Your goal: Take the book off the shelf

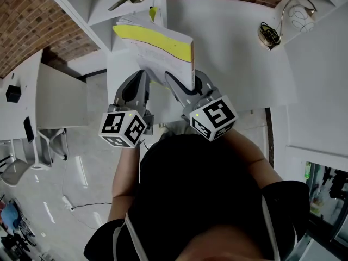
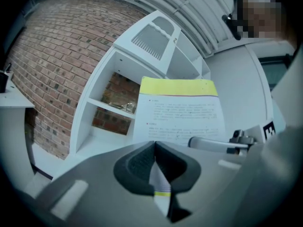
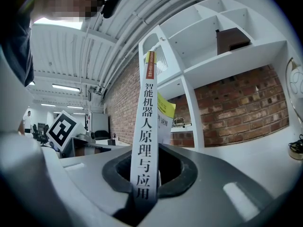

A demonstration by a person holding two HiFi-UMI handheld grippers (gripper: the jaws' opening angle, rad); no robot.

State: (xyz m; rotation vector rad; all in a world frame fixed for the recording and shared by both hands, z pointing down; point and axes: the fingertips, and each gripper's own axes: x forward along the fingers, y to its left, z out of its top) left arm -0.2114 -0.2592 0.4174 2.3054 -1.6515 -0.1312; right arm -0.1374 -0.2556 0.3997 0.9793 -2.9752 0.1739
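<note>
The book [image 1: 163, 50] is white with a yellow band and is held in the air in front of the white shelf [image 1: 103, 4], clear of its compartments. My right gripper [image 3: 147, 174] is shut on the book's spine [image 3: 147, 126], which stands upright between its jaws. My left gripper [image 2: 155, 148] is shut on a thin edge of the same book [image 2: 180, 112], whose white cover with the yellow strip faces that camera. In the head view the left gripper [image 1: 142, 80] and the right gripper [image 1: 182, 86] sit side by side under the book.
The shelf unit [image 3: 227, 65] stands against a brick wall, with a brown box [image 3: 232, 39] in an upper compartment and small items [image 2: 118, 107] on a lower board. A coiled cable [image 1: 270, 34] lies on the white surface to the right. Desks [image 1: 22, 91] stand to the left.
</note>
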